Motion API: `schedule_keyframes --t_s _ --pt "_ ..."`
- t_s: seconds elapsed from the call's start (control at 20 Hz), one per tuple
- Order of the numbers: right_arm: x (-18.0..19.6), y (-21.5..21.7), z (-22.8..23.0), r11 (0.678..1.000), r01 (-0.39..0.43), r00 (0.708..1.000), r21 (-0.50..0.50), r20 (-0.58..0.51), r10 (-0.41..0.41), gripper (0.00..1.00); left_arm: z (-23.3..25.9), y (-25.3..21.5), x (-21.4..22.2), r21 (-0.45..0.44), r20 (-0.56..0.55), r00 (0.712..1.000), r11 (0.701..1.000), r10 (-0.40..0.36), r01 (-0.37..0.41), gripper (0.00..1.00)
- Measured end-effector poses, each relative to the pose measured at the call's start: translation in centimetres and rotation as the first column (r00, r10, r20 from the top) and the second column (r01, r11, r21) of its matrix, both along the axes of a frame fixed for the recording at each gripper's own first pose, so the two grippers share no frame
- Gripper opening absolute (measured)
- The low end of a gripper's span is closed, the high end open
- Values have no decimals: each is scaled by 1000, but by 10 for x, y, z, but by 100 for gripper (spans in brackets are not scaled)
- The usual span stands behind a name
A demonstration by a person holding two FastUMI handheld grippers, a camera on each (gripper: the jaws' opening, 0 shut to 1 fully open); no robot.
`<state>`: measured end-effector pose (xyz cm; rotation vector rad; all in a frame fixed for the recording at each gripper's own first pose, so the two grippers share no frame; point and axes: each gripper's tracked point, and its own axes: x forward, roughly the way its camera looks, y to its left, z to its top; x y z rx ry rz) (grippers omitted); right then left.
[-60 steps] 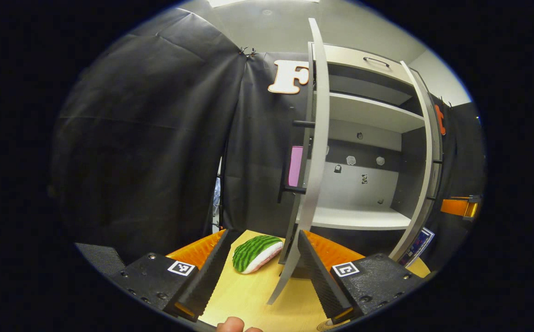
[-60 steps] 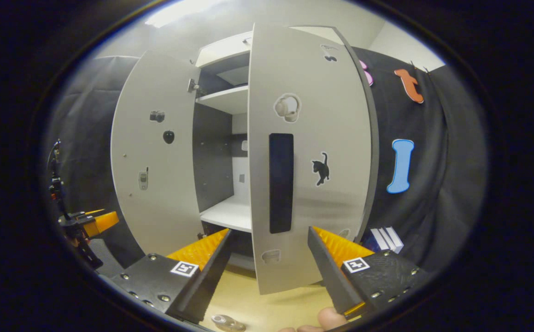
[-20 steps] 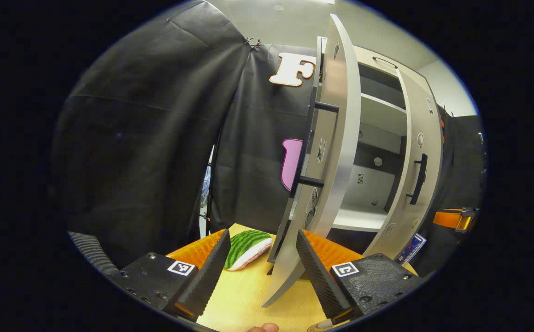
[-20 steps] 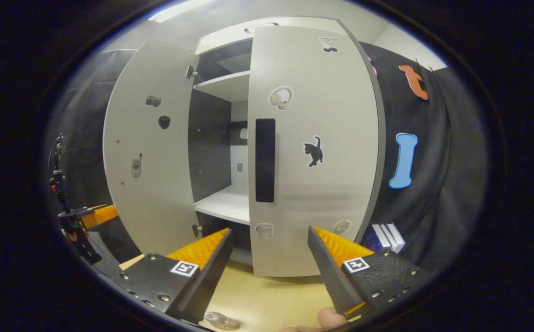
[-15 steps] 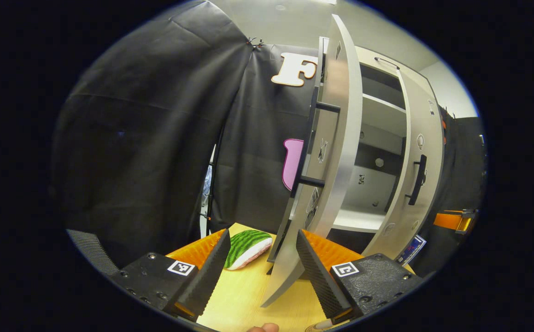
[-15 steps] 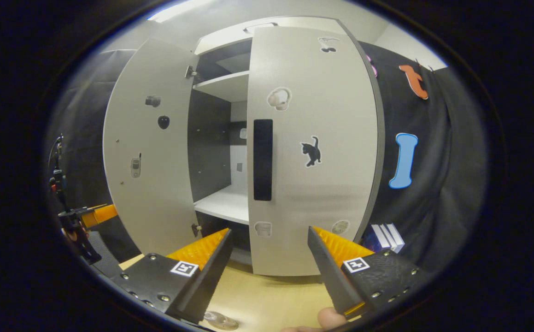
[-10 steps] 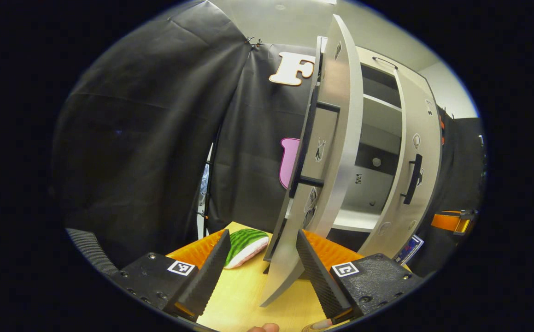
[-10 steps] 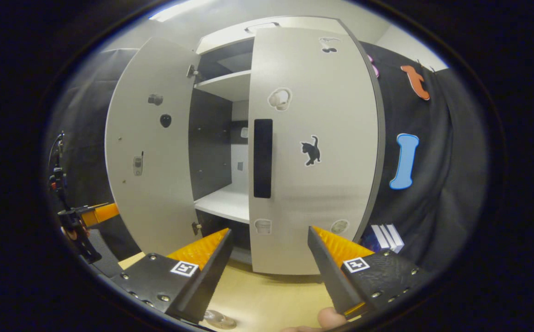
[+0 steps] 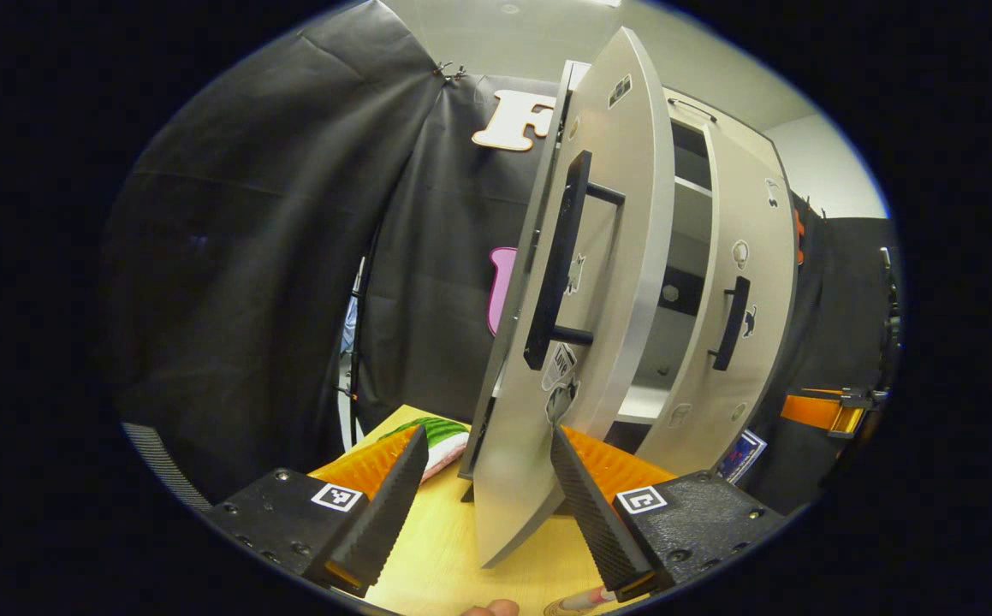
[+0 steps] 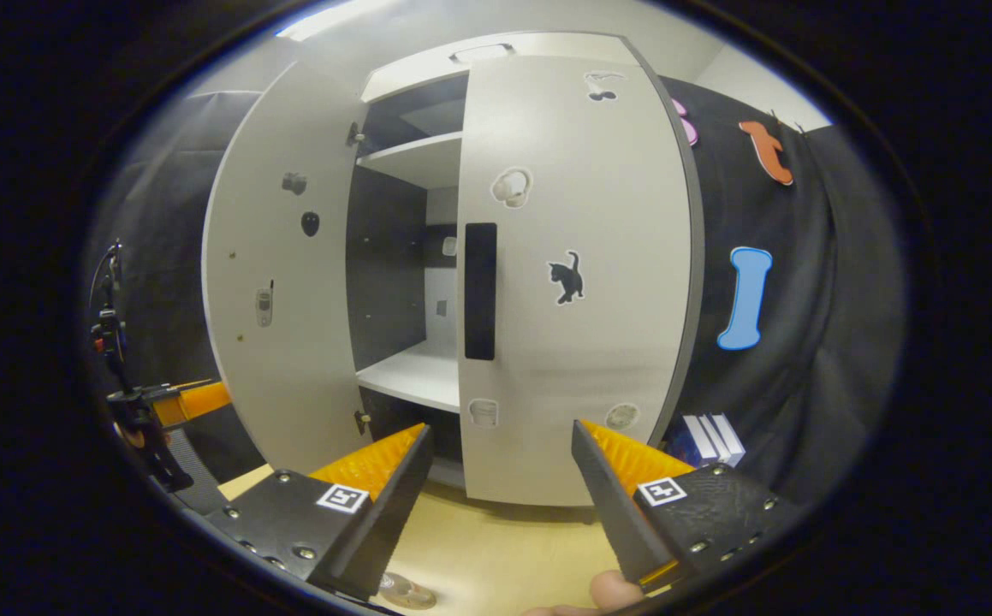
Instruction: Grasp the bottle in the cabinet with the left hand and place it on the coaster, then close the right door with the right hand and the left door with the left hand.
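Note:
The grey cabinet's left door (image 9: 607,282) stands half open, and its lower edge sits between the fingers of my open left gripper (image 9: 487,441). Its black handle (image 9: 557,265) faces left. The right door (image 10: 577,257), with a black handle (image 10: 480,291), is almost shut against the cabinet. My right gripper (image 10: 500,432) is open just in front of it, holding nothing. In the right gripper view the left door (image 10: 277,291) is seen from inside, and the left gripper (image 10: 175,402) is beyond it. The bottle's top (image 10: 401,589) peeks in at the bottom edge, and its coaster (image 9: 564,607) shows near my left gripper.
A watermelon-slice toy (image 9: 440,436) lies on the wooden table (image 9: 444,547) left of the cabinet. Small books (image 10: 714,438) lean at the cabinet's right foot. White shelves (image 10: 414,376) show through the gap. Black cloth walls close in all round.
The left door has swung further toward shut, my left gripper moving with it. The right door has closed a little more; my right gripper has drawn slightly back.

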<state>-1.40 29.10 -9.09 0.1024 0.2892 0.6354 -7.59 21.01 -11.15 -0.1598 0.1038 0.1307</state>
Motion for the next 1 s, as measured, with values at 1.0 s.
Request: schedule_keyframes --t_s 1.0 --pt "5 -18 -9 999 39 999 -10 -11 -39 99 -12 -52 27 46 -22 989 989 -143 144 92"
